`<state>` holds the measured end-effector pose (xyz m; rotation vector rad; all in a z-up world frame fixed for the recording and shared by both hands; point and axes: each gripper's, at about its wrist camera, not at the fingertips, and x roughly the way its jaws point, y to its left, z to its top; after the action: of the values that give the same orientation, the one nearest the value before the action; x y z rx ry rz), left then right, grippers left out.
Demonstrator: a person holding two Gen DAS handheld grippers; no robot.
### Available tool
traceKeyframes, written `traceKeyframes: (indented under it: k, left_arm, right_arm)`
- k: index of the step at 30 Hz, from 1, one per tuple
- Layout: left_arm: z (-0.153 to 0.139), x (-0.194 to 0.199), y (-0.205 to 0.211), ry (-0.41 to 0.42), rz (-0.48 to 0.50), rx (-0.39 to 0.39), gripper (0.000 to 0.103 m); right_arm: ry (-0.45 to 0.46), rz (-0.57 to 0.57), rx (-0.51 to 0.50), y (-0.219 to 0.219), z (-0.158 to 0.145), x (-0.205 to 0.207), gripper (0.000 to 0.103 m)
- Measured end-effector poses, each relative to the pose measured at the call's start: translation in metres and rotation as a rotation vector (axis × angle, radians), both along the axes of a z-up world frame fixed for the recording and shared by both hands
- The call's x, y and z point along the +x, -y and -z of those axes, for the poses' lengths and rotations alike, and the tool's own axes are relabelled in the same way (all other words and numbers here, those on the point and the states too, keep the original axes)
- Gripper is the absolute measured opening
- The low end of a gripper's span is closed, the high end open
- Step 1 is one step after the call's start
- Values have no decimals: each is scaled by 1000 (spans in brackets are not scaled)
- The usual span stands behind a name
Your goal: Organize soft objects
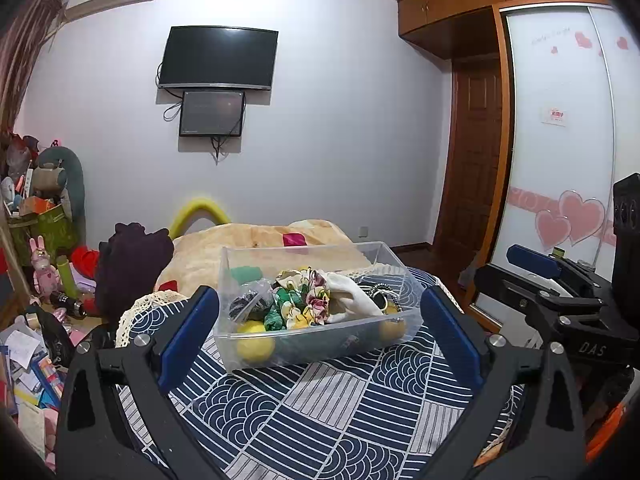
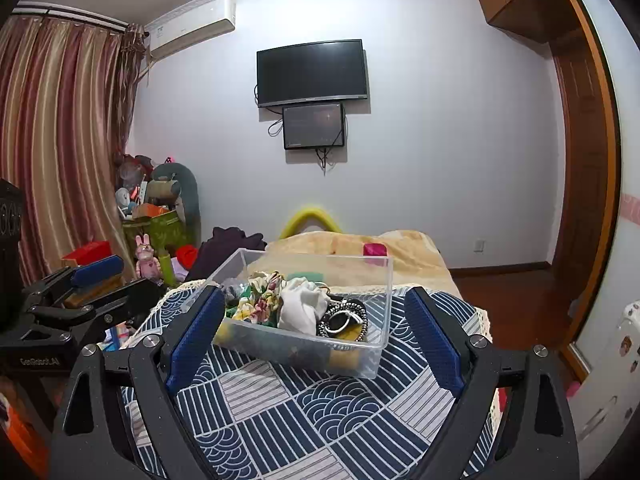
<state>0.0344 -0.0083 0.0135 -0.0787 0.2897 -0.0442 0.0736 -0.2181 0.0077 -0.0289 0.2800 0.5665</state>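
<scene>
Facing the bin [image 1: 320, 304], both tongs stand apart and empty: left gripper [image 1: 320, 332], right gripper [image 2: 316, 336]. The bin sits mid-cloth [image 1: 340, 408], away from its edges, holding scrunchies [image 1: 304, 300], a white pouch [image 2: 302, 306] and beaded bands [image 2: 346, 318]. Contents likely light, limp, compressible; pinch bunched fabric, not slick bin walls.

Support surface: bed [image 1: 320, 412] covered by a navy-and-white patterned cloth [image 2: 320, 412].

A clear plastic bin [image 1: 400, 322] is seated directly on the cloth, near its far edge. Beyond the cloth, a beige blanket [image 2: 344, 246] is laid over the bed, and a small magenta item [image 1: 295, 239] is rested on it.
</scene>
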Motion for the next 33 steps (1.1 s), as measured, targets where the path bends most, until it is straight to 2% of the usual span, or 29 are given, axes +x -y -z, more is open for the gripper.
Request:
traceKeyframes:
  k: [33]
  left_arm:
    - [1, -1, 5, -3, -1, 15, 103]
  right_arm:
    - [-2, -8, 5, -1, -1, -4, 90]
